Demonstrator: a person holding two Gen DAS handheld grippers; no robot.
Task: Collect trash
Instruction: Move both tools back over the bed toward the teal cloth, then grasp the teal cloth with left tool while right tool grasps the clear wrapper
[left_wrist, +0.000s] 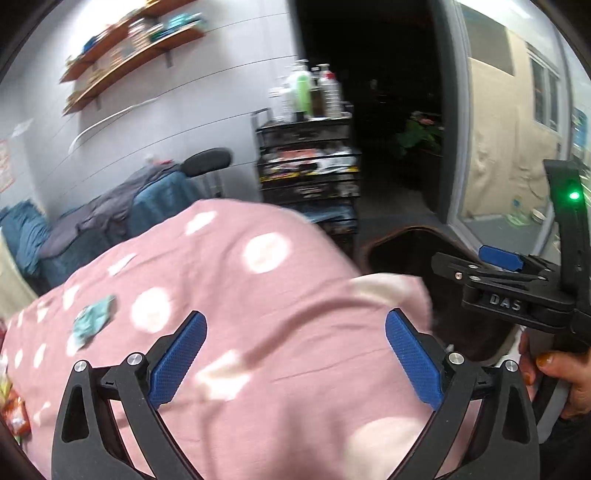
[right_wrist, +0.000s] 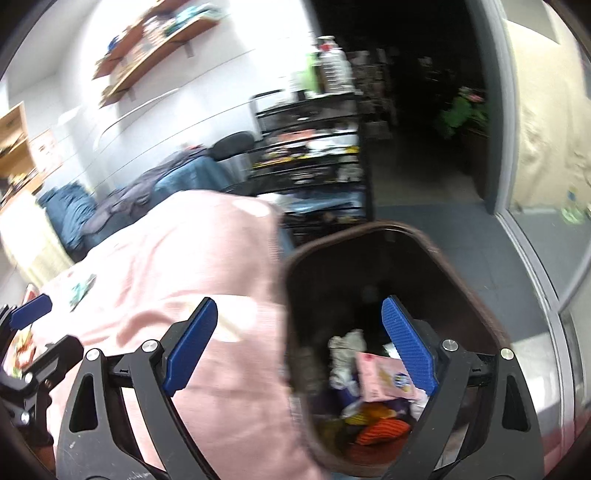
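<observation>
both grippers gape empty: teal wrapper lies on pink bedspread, up-left of left gripper, the nearer one; right gripper hovers at bin.

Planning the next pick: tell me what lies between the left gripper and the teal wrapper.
Only bare pink spotted bedcover between left gripper and teal wrapper, in the left wrist view.

Left gripper wide open over the pink spotted bedspread

Nothing between the jaws; a teal wrapper lies left of them, right gripper off to the right.
</observation>
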